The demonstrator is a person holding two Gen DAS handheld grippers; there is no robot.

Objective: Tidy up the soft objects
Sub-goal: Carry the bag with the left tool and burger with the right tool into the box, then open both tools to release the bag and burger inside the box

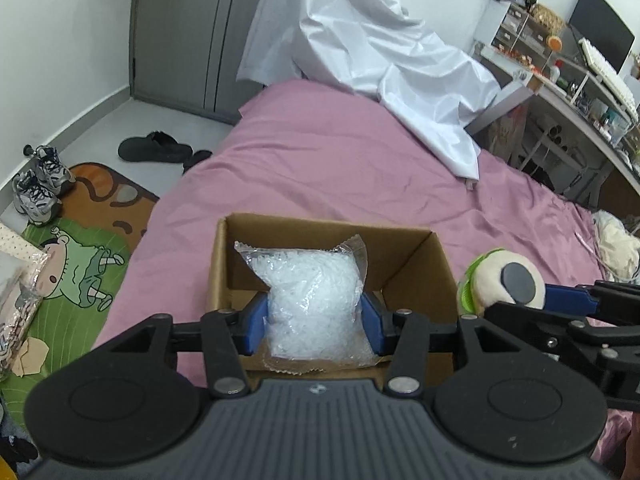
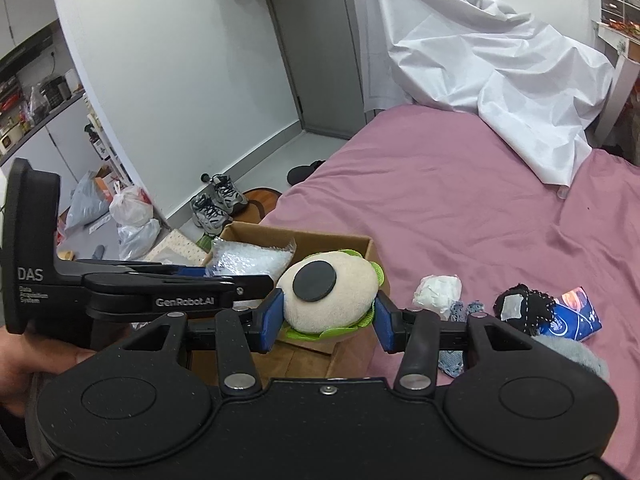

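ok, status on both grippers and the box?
Left gripper shut on pellet bag, over the box. Right gripper shut on plush eye, beside the box. Nothing blocking the box opening.

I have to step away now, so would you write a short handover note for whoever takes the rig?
Left gripper: shut on the clear bag of white pellets, over the open cardboard box on the pink bed.
Right gripper: shut on the cream and green plush, beside the box.
Done: nothing released into the box yet.
Left: drop both, then collect the white wad, black pouch and blue packet.
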